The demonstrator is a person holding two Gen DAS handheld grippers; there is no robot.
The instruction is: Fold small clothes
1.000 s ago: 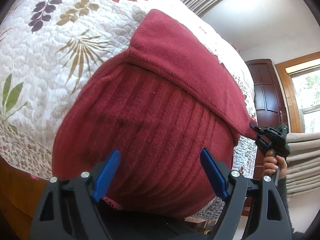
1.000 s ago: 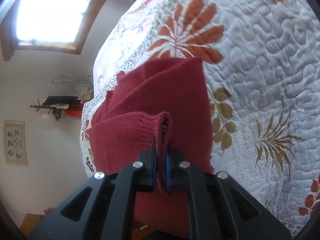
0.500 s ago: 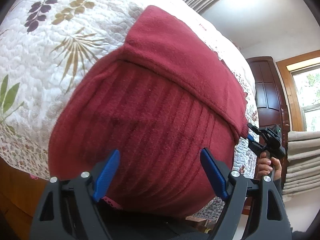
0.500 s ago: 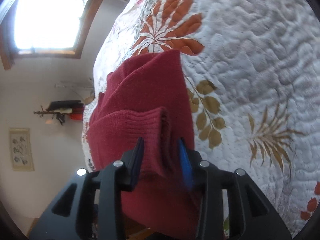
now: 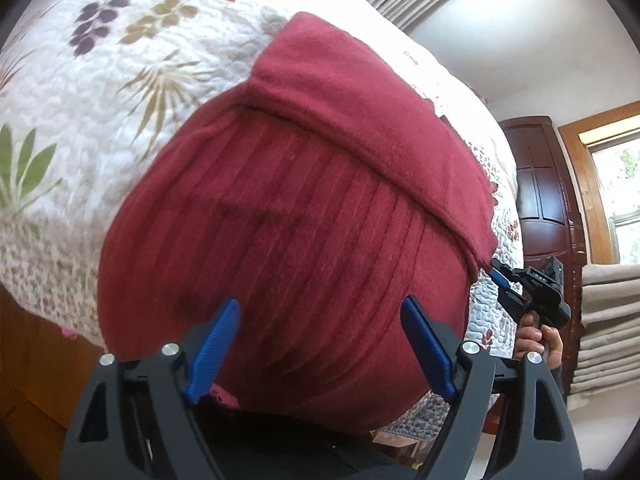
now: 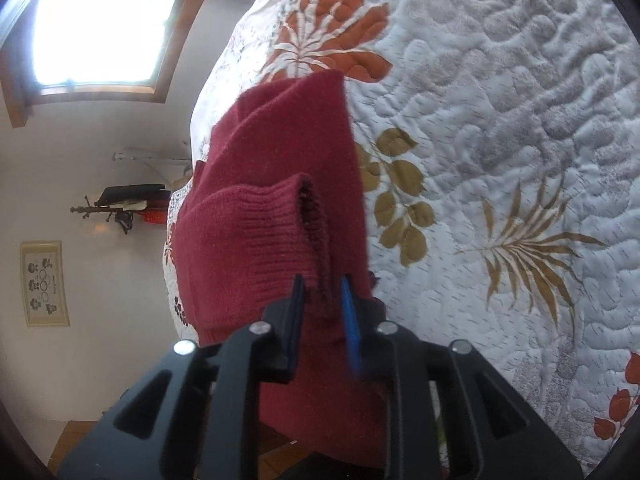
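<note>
Here: dark red knit garment point(image 5: 304, 216), folded on quilted bed cover point(image 5: 120, 92). Left gripper point(image 5: 320, 344) low over near edge, jaws wide apart, empty. Right gripper point(image 6: 322, 304), hand-held point(image 5: 538, 346), jaws narrowly parted around ribbed cuff point(image 6: 280, 224), pads not pressing.

You are looking at a bed covered by a white quilt point(image 6: 500, 128) stitched in wavy patterns and printed with rust, olive, purple and green leaves. Its wooden frame point(image 5: 36, 356) shows under the quilt's edge. Behind it stands a dark wooden cabinet point(image 5: 540, 184), beside a wood-framed window point(image 5: 612, 196) and pale folded blinds point(image 5: 608, 320). From the right wrist you see 1 bright window point(image 6: 100, 24) in a wooden frame, washed out by daylight, a white wall point(image 6: 100, 152), a framed picture point(image 6: 45, 283), and what may be a coat rack point(image 6: 120, 206).
</note>
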